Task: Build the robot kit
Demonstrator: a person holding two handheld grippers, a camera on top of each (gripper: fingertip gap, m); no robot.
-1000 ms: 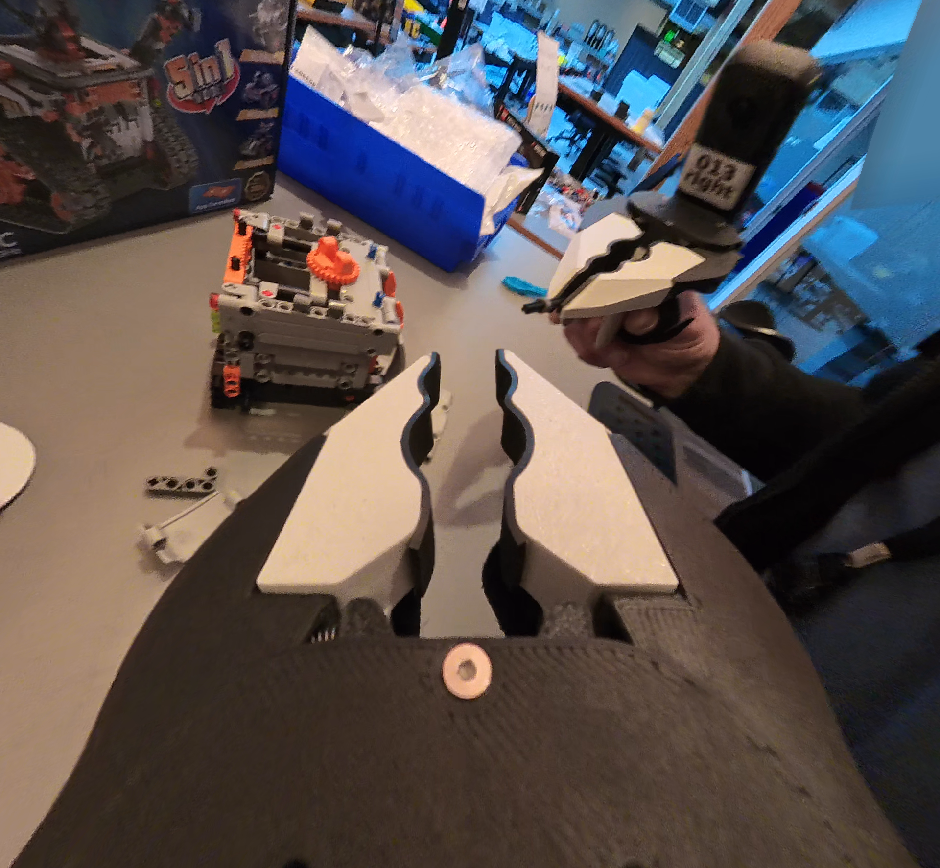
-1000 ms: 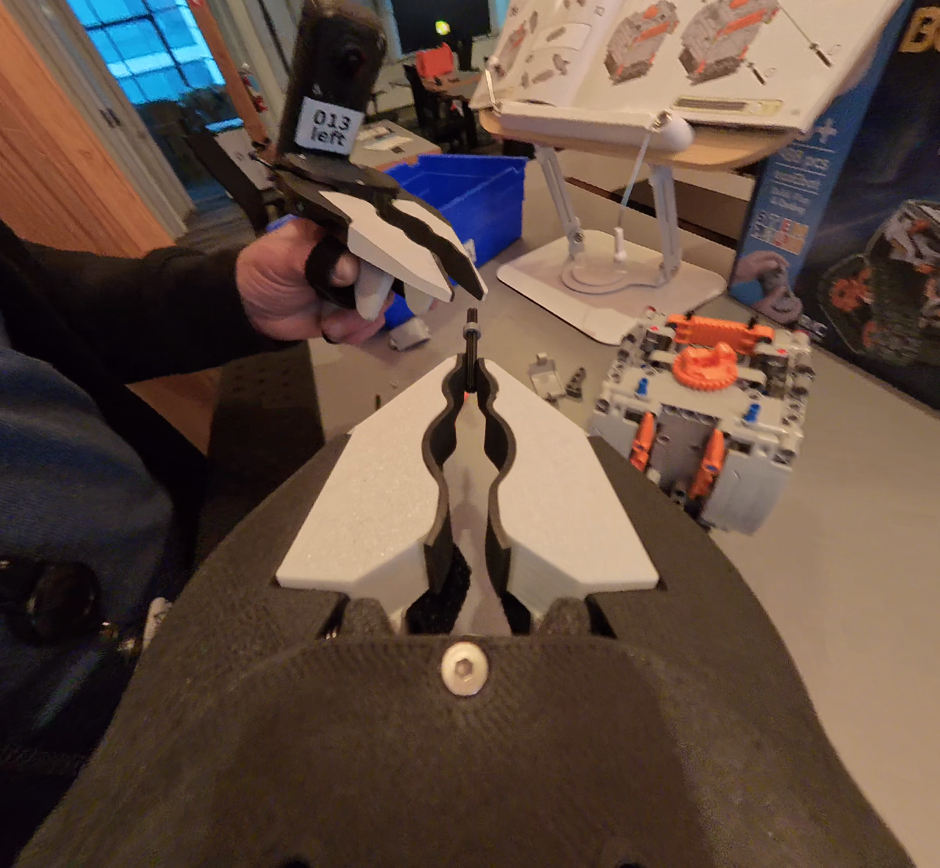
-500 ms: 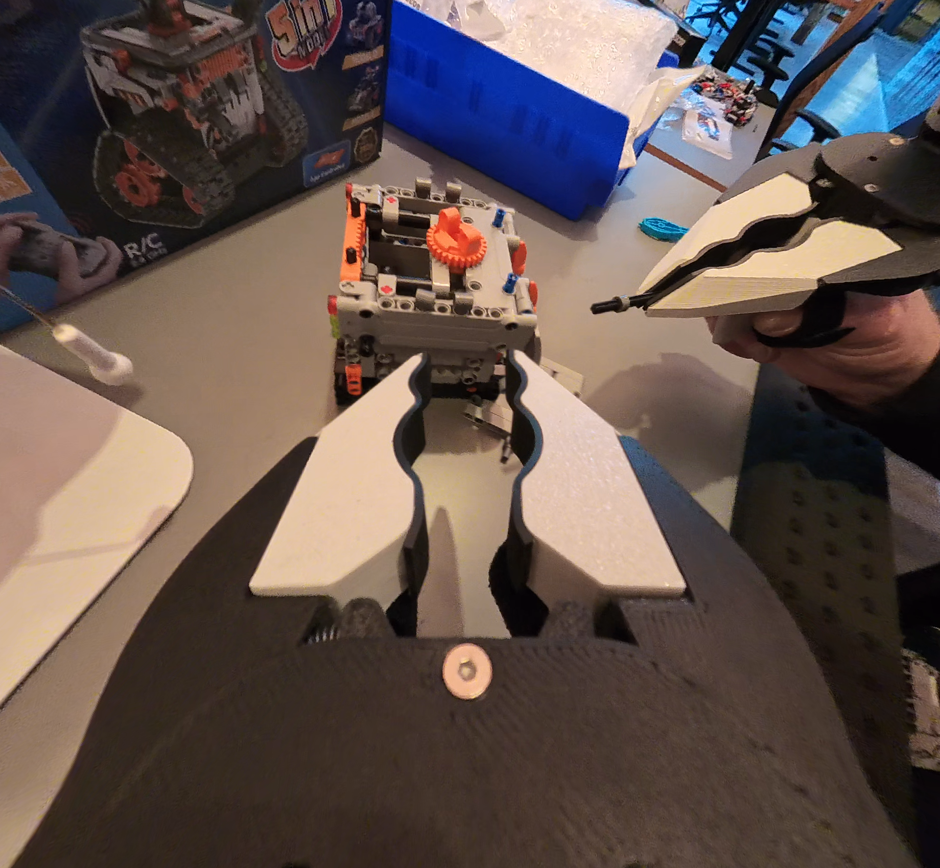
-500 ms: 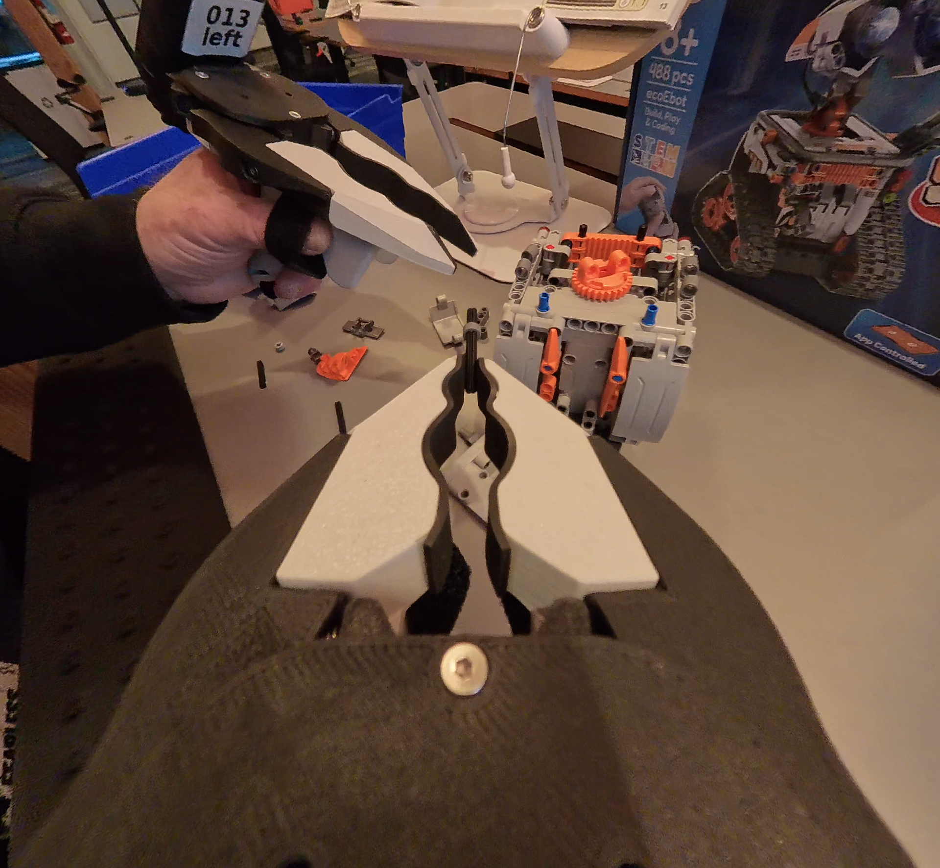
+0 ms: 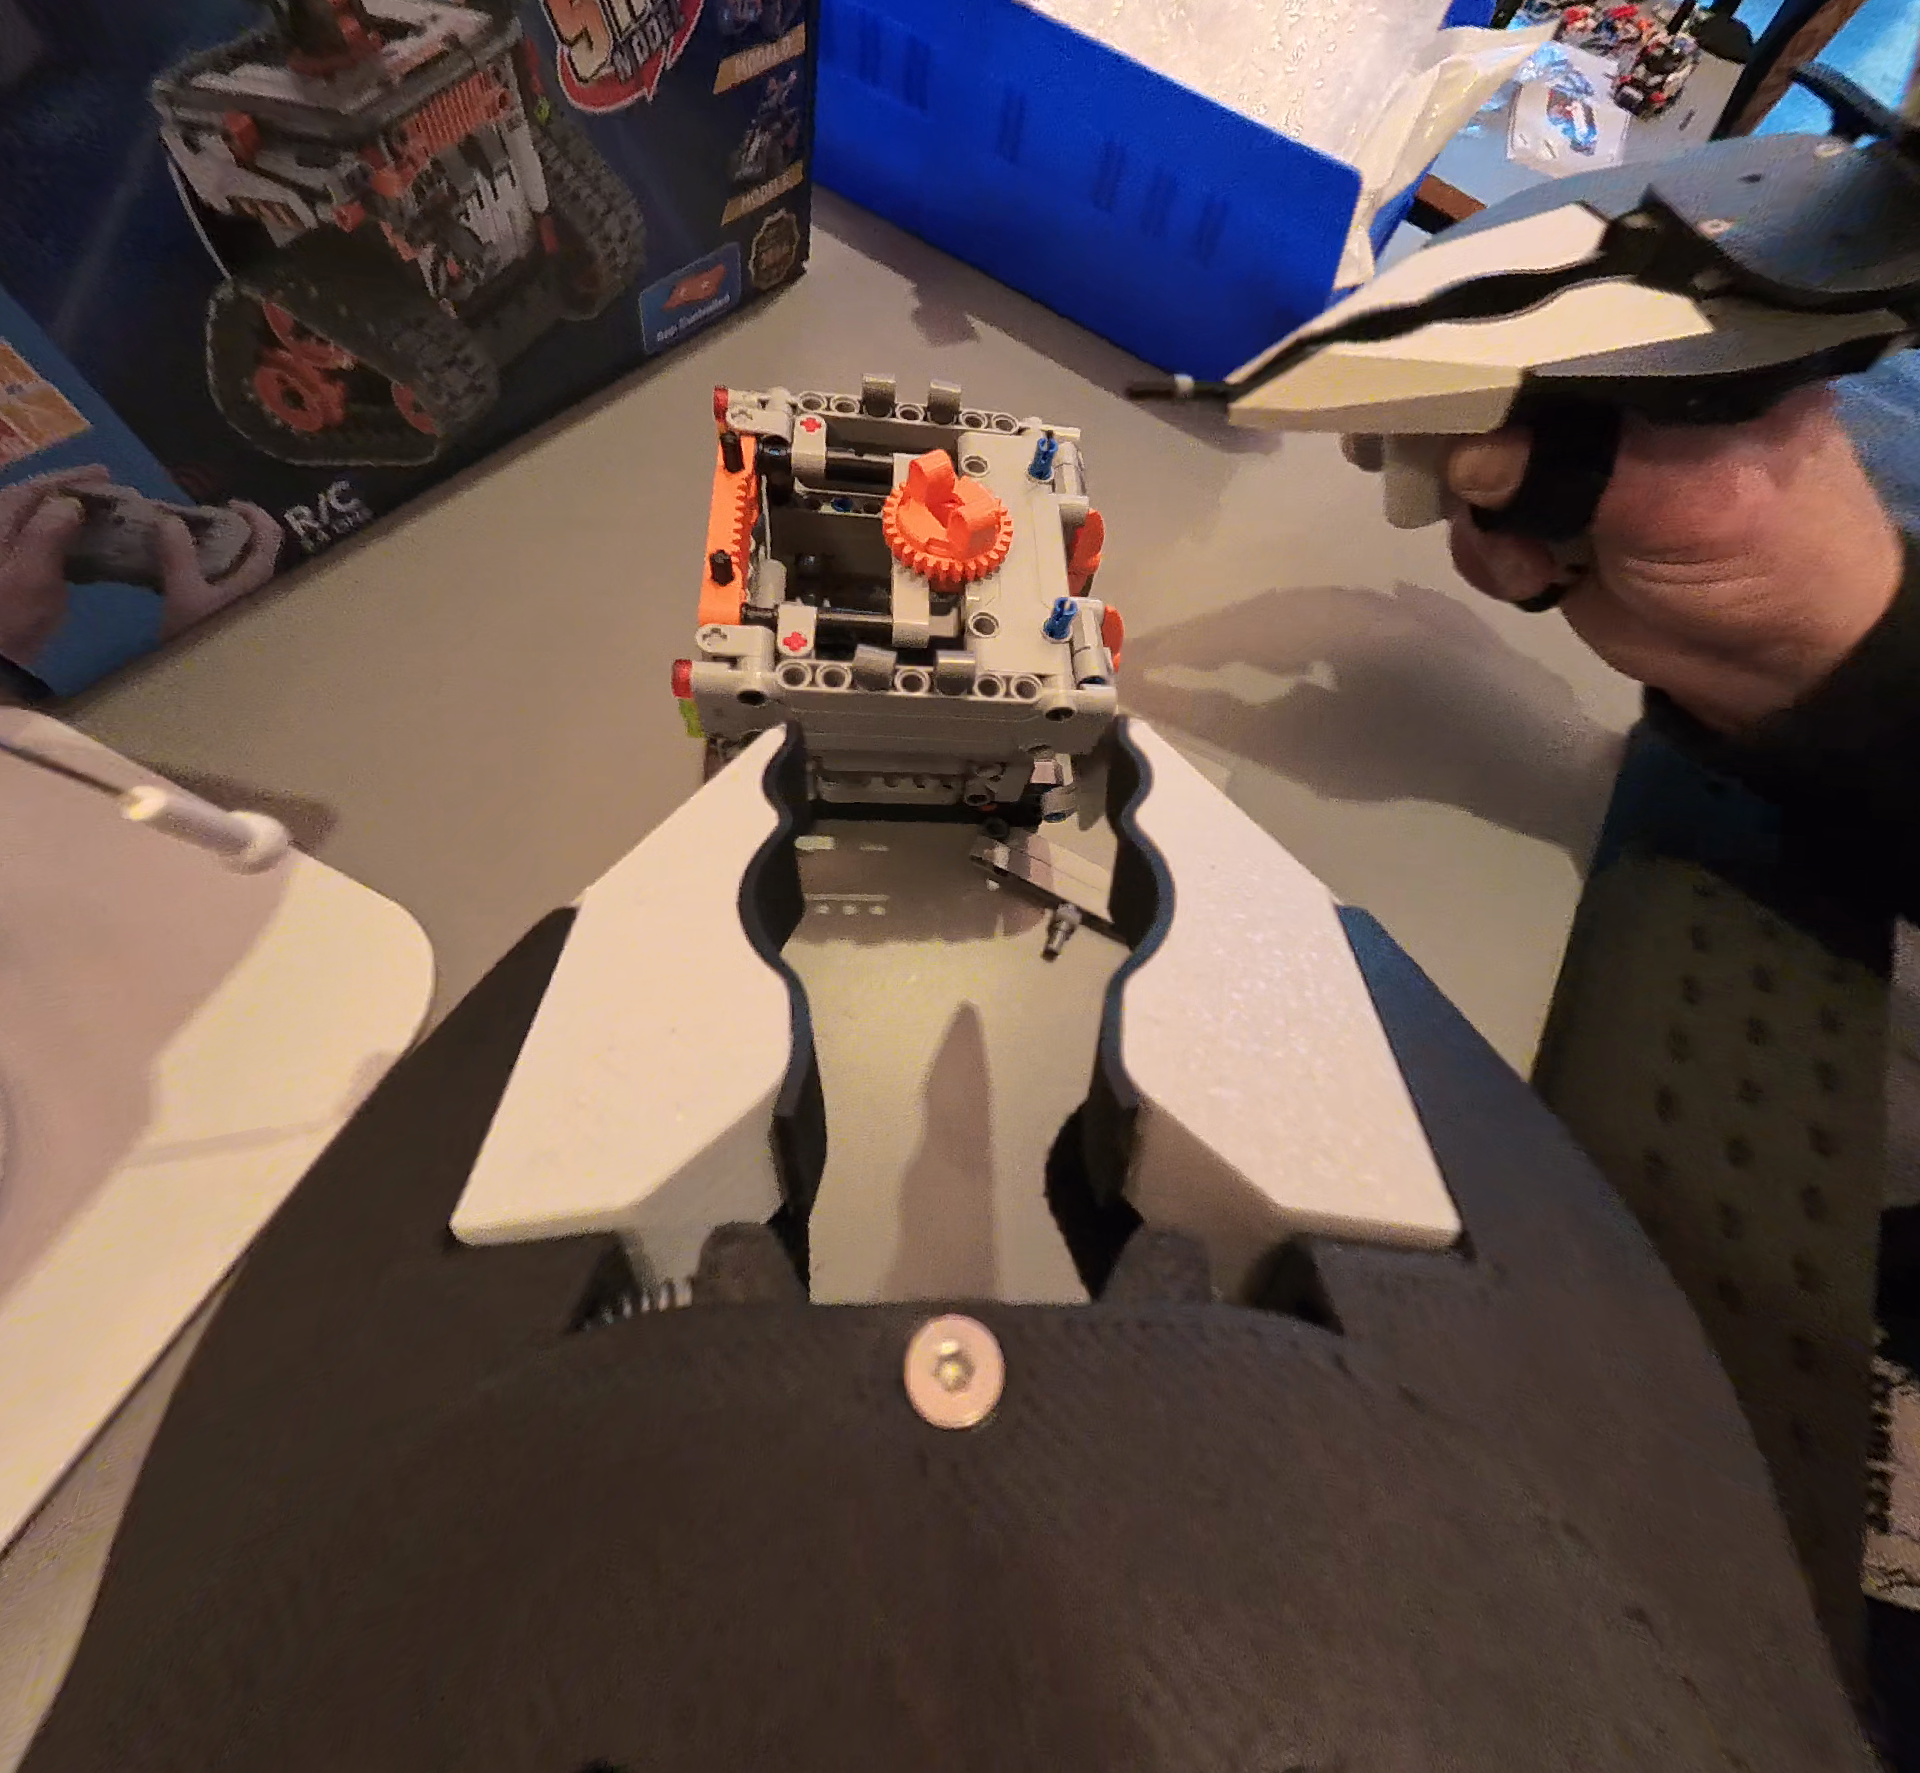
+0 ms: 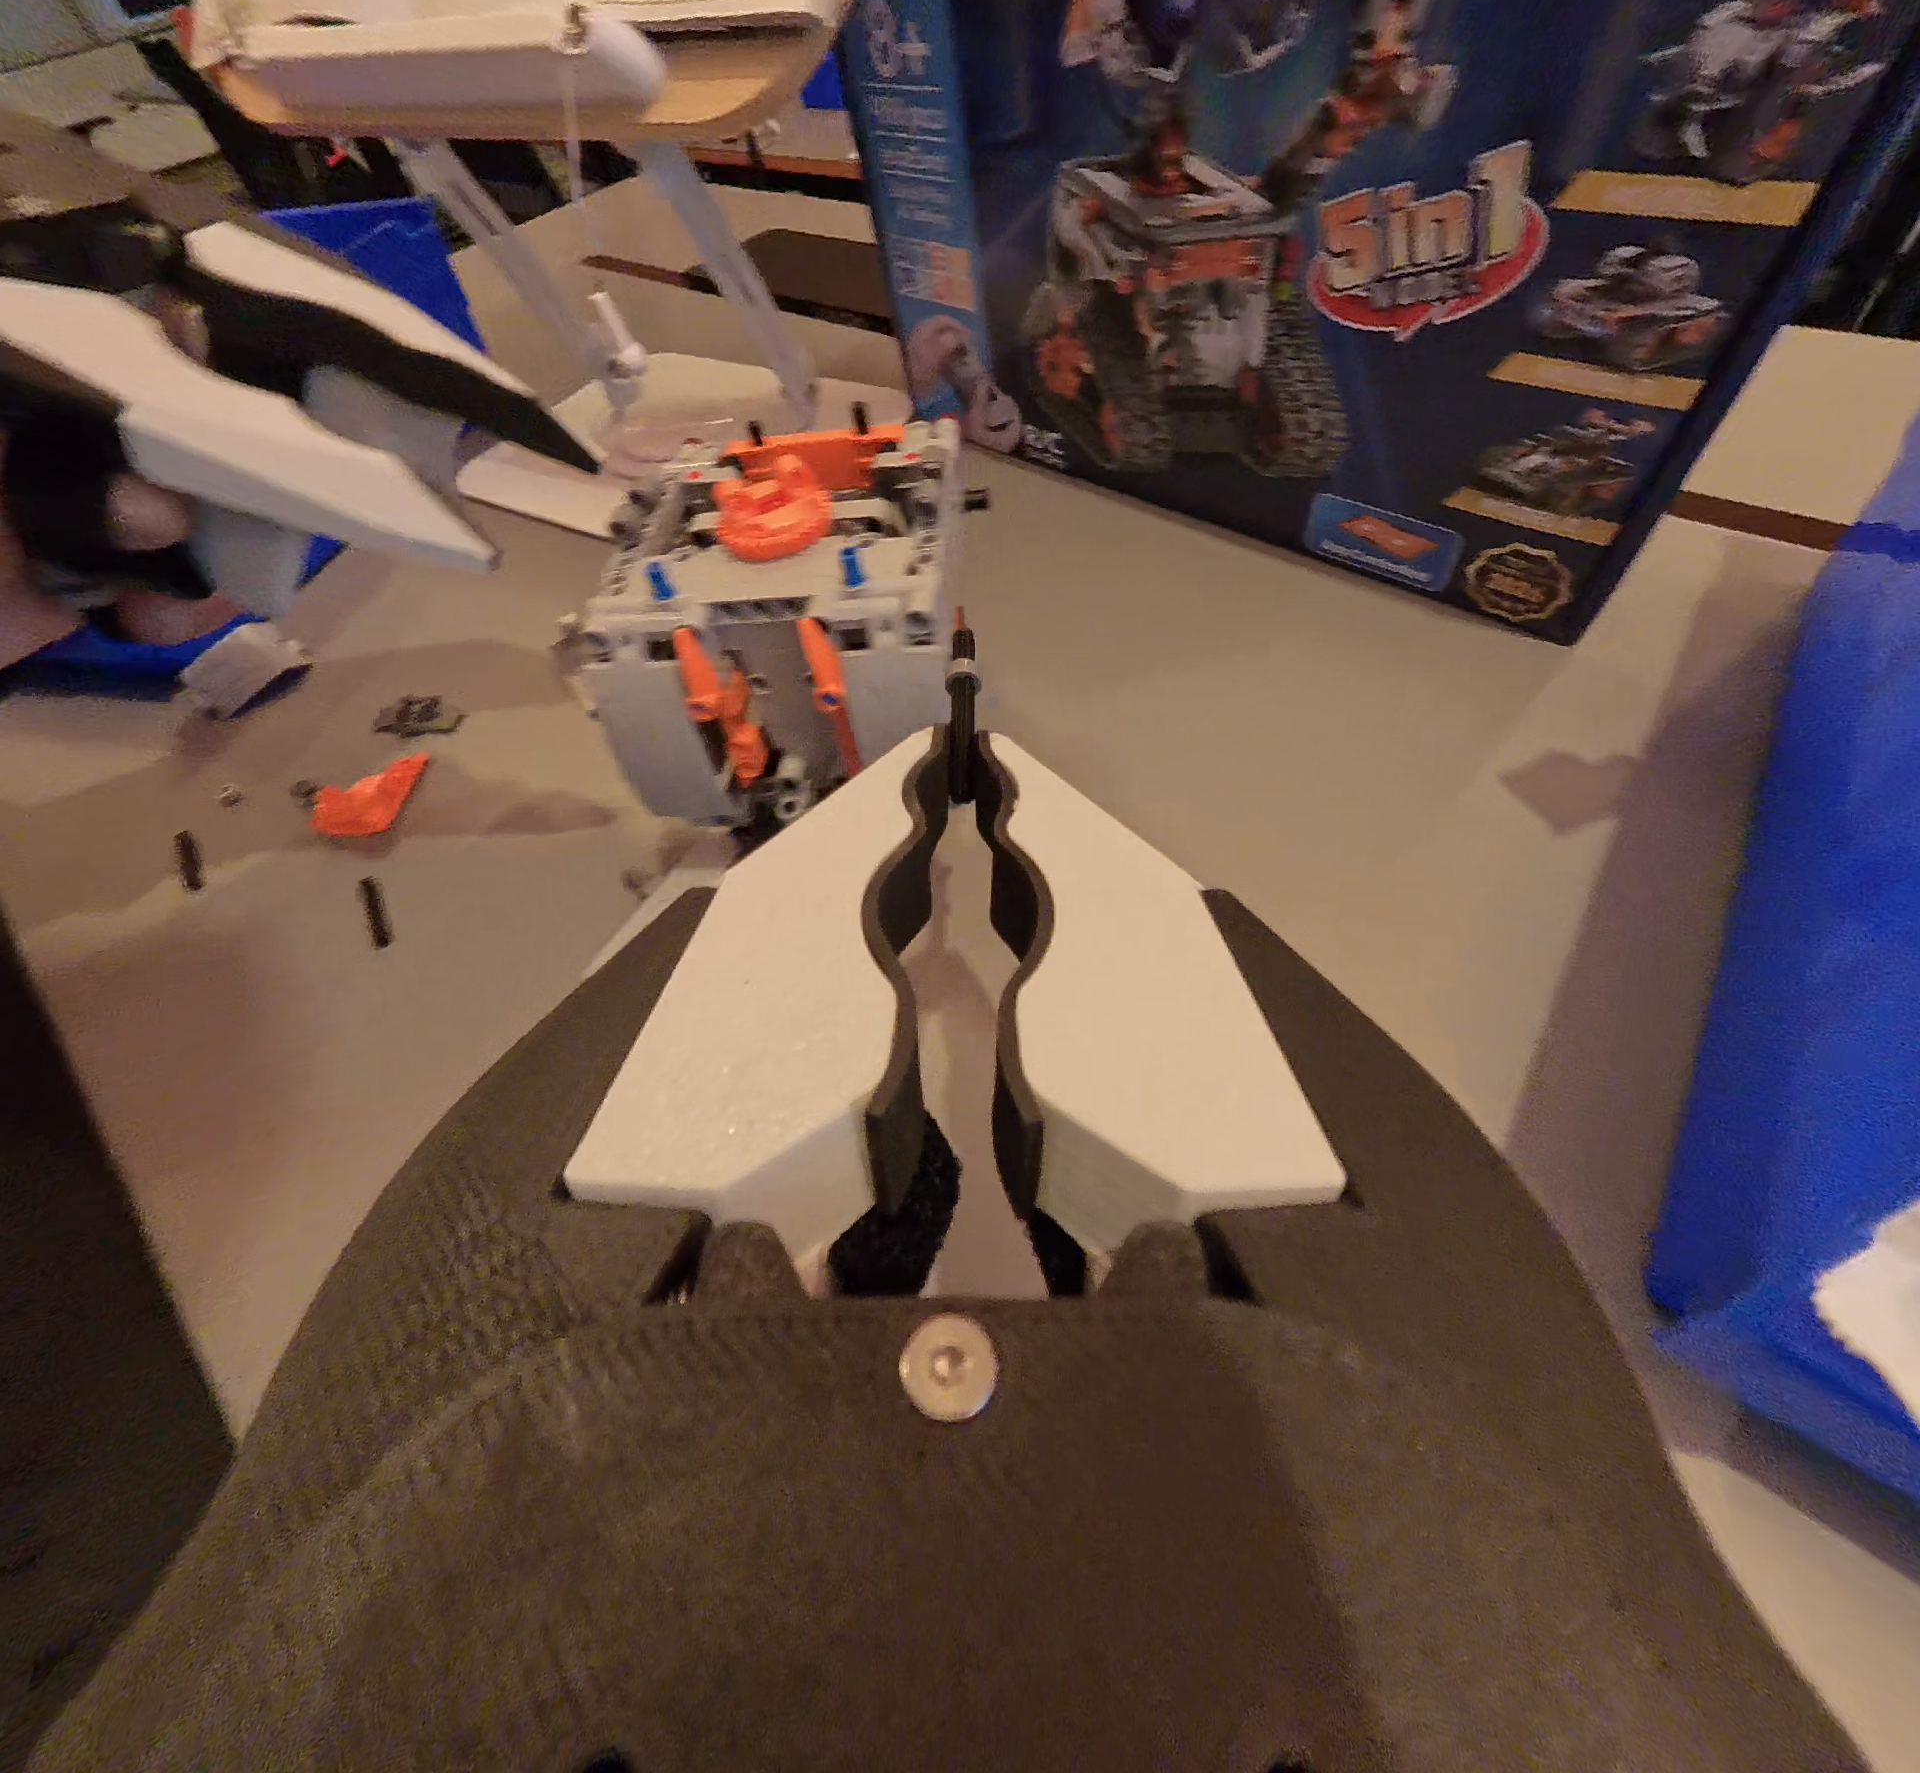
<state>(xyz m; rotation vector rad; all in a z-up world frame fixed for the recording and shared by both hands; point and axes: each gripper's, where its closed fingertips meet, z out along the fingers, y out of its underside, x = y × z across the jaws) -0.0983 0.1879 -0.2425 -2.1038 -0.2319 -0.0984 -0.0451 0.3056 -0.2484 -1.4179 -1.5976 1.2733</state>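
A grey block-built model (image 5: 894, 580) with an orange gear on top (image 5: 945, 528) stands on the grey table. My left gripper (image 5: 951, 752) is open, its fingertips on either side of the model's near lower edge, close to it or touching. My right gripper (image 6: 961, 752) is shut on a thin black axle (image 6: 961, 684) that sticks out past its tips, just right of the model (image 6: 769, 601). In the left wrist view the right gripper (image 5: 1351, 362) hovers above and right of the model, axle tip pointing left. The left gripper (image 6: 312, 435) also shows blurred in the right wrist view.
A toy kit box (image 5: 395, 123) and a blue bin (image 5: 1070, 154) of plastic bags stand behind the model. A white book stand (image 6: 520, 50) holds an instruction booklet. Loose parts lie about: an orange piece (image 6: 369, 793), black pins (image 6: 374, 911), a grey piece (image 5: 1039, 866). The grey piece (image 5: 1039, 866) sits 11 centimeters or so from the ends of my left fingers.
My left gripper moved in to the model and opened wider. My right gripper, still holding the axle, swung right and closer to the model's side.
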